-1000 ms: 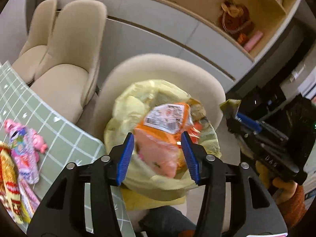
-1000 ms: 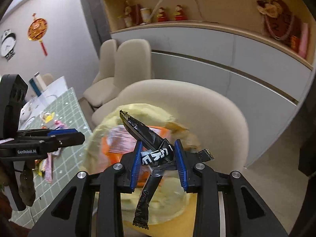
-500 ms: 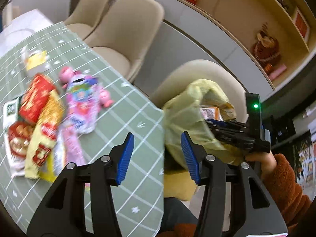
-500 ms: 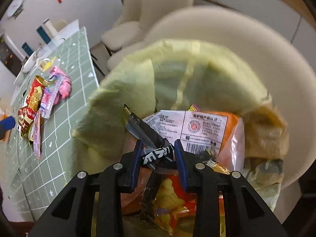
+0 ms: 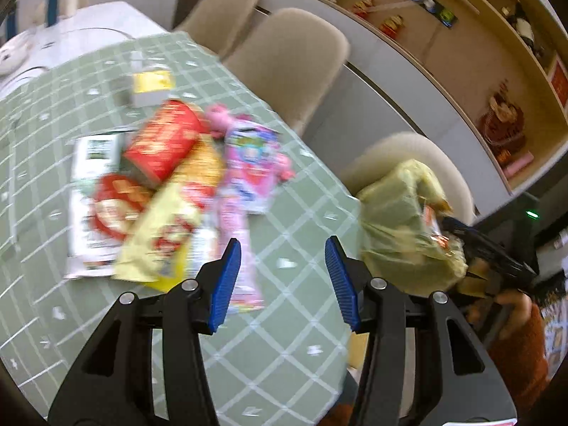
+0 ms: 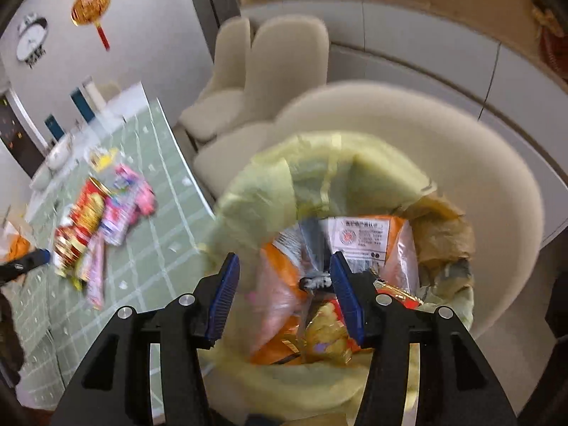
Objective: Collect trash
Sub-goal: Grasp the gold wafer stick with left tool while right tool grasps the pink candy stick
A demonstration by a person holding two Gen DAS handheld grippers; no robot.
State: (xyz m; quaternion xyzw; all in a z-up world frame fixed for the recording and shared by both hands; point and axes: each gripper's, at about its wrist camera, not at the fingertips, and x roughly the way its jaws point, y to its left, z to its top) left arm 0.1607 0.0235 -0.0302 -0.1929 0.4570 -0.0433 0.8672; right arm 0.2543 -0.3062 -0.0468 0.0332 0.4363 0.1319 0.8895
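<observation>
A yellow trash bag (image 6: 319, 177) sits open on a beige chair, holding an orange packet (image 6: 358, 245) and other wrappers. My right gripper (image 6: 284, 294) is open over the bag's mouth; the black wrapper (image 6: 316, 281) lies in the bag just by its right finger. My left gripper (image 5: 282, 280) is open and empty above the green checked table (image 5: 284, 337). A pile of snack wrappers lies ahead of it: a pink packet (image 5: 245, 170), a yellow packet (image 5: 167, 234) and a red packet (image 5: 163, 142). The bag also shows in the left wrist view (image 5: 401, 234).
Beige chairs (image 5: 294, 60) stand along the table's far side. A long cabinet with a shelf of ornaments (image 5: 497, 120) runs behind. White dishes (image 5: 14, 56) stand at the table's far end. The table edge (image 5: 349, 284) borders the bag's chair (image 6: 461, 163).
My right gripper has opened and let the black wrapper fall into the bag. My left gripper has swung left from the bag to over the table's wrapper pile.
</observation>
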